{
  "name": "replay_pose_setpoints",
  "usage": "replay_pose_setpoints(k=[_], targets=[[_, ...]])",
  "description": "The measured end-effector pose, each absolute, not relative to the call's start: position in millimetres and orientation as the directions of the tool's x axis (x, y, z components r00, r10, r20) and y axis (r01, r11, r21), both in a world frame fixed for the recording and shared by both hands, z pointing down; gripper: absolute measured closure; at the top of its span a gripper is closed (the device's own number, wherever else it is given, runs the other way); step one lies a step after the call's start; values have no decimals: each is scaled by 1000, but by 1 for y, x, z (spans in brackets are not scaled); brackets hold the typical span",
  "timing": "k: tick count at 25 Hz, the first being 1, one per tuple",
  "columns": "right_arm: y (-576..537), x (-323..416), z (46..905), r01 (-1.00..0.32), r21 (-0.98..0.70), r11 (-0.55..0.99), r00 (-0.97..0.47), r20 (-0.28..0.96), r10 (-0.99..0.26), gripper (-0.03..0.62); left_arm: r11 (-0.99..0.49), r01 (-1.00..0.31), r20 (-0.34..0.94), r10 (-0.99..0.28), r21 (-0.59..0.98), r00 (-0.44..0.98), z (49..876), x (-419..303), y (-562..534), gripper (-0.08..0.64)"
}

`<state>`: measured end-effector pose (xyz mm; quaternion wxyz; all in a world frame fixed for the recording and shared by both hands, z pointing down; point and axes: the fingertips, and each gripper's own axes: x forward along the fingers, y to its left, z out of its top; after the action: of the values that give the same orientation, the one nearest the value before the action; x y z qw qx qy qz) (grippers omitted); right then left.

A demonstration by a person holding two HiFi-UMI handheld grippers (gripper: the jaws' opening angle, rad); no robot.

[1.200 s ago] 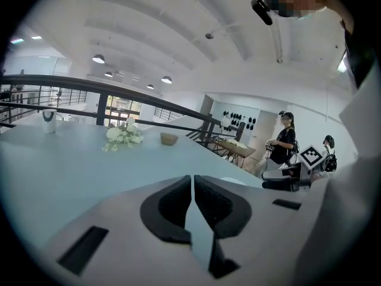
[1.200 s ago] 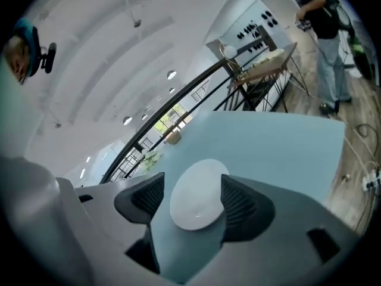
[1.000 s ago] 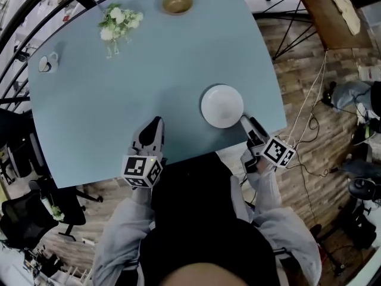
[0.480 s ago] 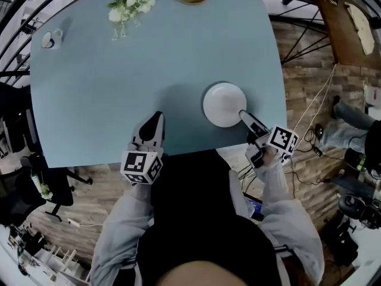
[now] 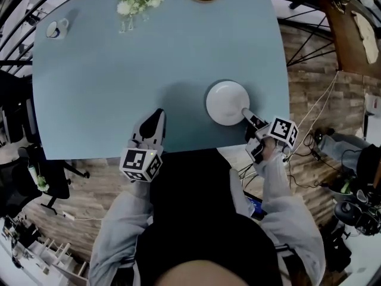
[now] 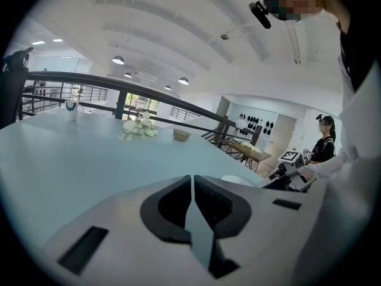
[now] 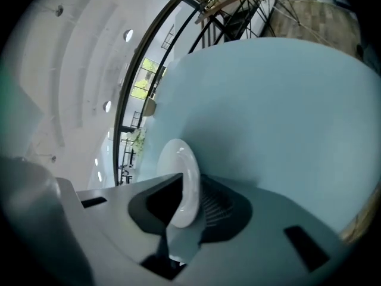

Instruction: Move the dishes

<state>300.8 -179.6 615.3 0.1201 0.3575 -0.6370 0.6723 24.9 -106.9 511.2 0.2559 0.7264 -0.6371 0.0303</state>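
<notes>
The white plate (image 5: 227, 102) was seen near the front right edge of the bench (image 5: 119, 70), with wide open surface behind it, and its rim was clamped by the just-closed right tongs (image 5: 247, 114), as shown only in the right gripper view, while the left tongs (image 5: 156, 117) were found shut and empty.
</notes>
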Motion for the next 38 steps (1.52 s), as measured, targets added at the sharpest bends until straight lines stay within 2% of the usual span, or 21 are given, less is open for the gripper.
replay_pose_setpoints(k=[1,2,10,16,26,32,38], targets=[[-178,302,619,-619,-765,-177,-705,641,-304,543,-54,-942,370,-911,333,183,511,24,-105,529],[-177,302,621,-613,-767,-189,-703,638,-314,548,-50,-943,372,-911,330,178,512,23,-104,529],[-178,303,622,-578,-803,-148,-725,588,-357,557,-9,-948,374,-918,319,134,512,24,-99,529],[-176,297,604,-469,-875,-120,-782,475,-404,571,17,-950,345,-934,312,97,509,27,-93,529],[-180,278,564,-376,-927,2,-835,337,-434,574,34,-962,236,-971,269,32,481,19,-78,529],[-186,255,542,-314,-949,34,-859,269,-437,574,118,-959,203,-977,256,-66,471,-6,-54,529],[-194,218,530,-323,-942,91,-877,262,-403,574,198,-951,203,-968,239,-151,471,-36,-31,529]])
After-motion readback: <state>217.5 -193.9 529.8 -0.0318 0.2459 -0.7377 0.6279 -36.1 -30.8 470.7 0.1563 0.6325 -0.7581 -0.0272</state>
